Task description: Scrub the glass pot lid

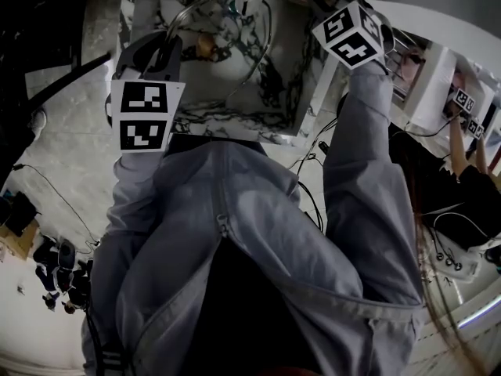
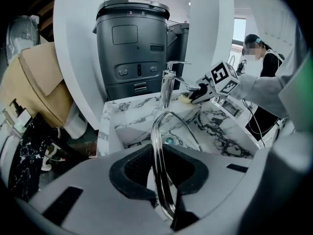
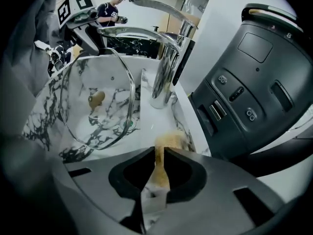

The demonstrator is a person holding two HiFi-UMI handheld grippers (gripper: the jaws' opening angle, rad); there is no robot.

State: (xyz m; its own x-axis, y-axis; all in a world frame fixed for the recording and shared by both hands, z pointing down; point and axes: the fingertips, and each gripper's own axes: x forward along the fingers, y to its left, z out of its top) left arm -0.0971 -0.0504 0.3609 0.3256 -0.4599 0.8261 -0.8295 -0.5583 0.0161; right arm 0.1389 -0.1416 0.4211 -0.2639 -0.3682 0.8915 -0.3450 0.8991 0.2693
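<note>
Glass pot lid (image 2: 156, 165) clamped edgewise in left jaws; right jaws pinch yellow sponge (image 3: 168, 142).

Marble-veined sink unit (image 1: 227, 121); chrome faucet (image 3: 165, 70) upright on rear ledge; round drain (image 2: 168, 140) in basin floor.

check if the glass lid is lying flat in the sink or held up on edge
Held up on edge: the left tool is shut on the glass lid at its rim, over the sink.
</note>
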